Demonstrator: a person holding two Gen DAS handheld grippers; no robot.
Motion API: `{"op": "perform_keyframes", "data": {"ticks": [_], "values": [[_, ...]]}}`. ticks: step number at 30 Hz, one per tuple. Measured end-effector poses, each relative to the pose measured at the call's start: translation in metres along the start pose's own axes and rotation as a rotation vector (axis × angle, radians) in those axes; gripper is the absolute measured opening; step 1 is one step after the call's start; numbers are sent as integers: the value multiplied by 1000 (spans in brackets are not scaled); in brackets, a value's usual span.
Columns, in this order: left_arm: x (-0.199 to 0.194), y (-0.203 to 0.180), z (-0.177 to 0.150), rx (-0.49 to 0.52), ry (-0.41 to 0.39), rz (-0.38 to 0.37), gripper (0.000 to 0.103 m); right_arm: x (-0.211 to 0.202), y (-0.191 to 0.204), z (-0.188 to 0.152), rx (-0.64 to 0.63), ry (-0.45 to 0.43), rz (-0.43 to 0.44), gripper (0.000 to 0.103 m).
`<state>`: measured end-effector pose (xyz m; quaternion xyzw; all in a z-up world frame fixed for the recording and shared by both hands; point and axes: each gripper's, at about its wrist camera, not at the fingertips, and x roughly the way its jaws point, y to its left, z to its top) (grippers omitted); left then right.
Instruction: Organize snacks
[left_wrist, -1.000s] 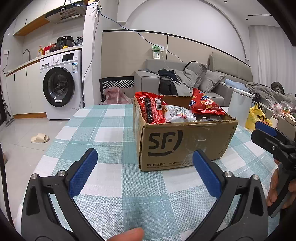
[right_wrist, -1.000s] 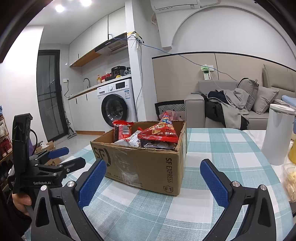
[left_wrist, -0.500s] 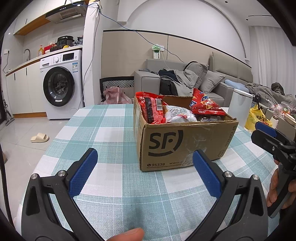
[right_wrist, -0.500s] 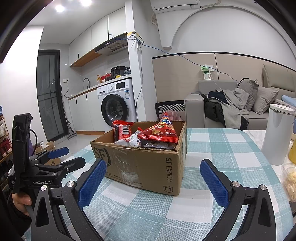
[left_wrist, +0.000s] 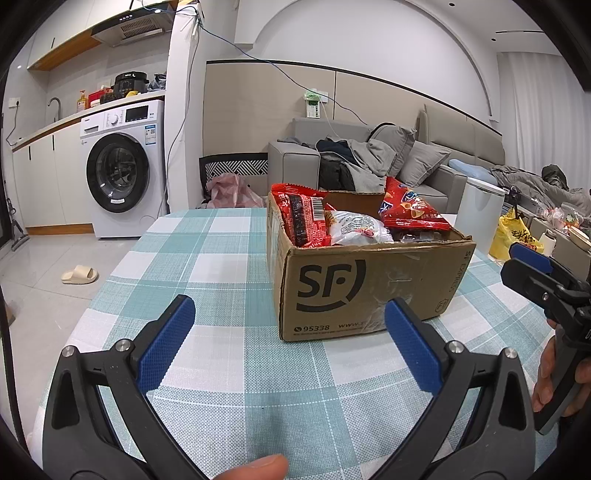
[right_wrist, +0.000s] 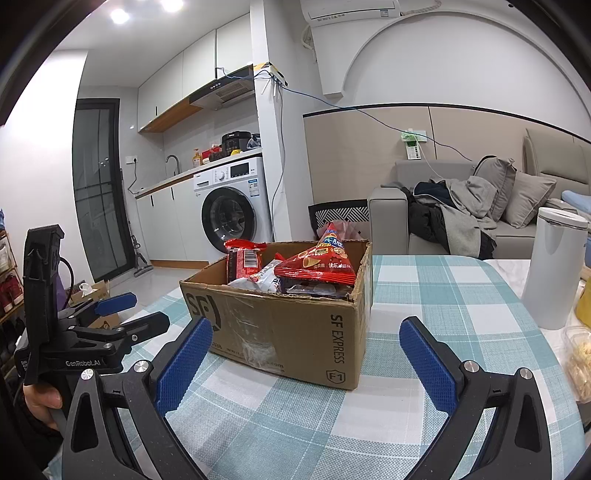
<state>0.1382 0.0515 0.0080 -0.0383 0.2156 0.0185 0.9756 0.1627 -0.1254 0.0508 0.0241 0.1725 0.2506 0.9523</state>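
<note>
An open SF cardboard box (left_wrist: 369, 288) (right_wrist: 295, 328) stands on the teal checked tablecloth (left_wrist: 221, 258). It holds several snack bags: a red barcode pack (left_wrist: 301, 218) (right_wrist: 245, 260), a white bag (left_wrist: 356, 227), and a red cone-snack bag (left_wrist: 408, 210) (right_wrist: 321, 262). My left gripper (left_wrist: 290, 338) is open and empty, just short of the box's front. My right gripper (right_wrist: 306, 356) is open and empty, facing the box's corner. Each gripper shows in the other's view, the right one (left_wrist: 535, 269) and the left one (right_wrist: 125, 314).
A white cylindrical bin (right_wrist: 554, 269) stands at the table's right edge, with a clear food container (right_wrist: 580, 354) near it. A yellow bag (left_wrist: 517, 236) sits beyond the table. A washing machine (left_wrist: 118, 173) and a grey sofa (left_wrist: 369, 166) stand behind.
The left wrist view has shifted slightly; the box sits a touch further right in it. The grippers stay open and the snacks have not moved.
</note>
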Motion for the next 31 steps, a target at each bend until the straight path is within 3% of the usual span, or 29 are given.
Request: {"op": "perform_keyframes", "data": {"ticks": [31], "values": [[-3,-1,-2,7,-14,-8,102,-1,1,1,-23,0,0,103]]}}
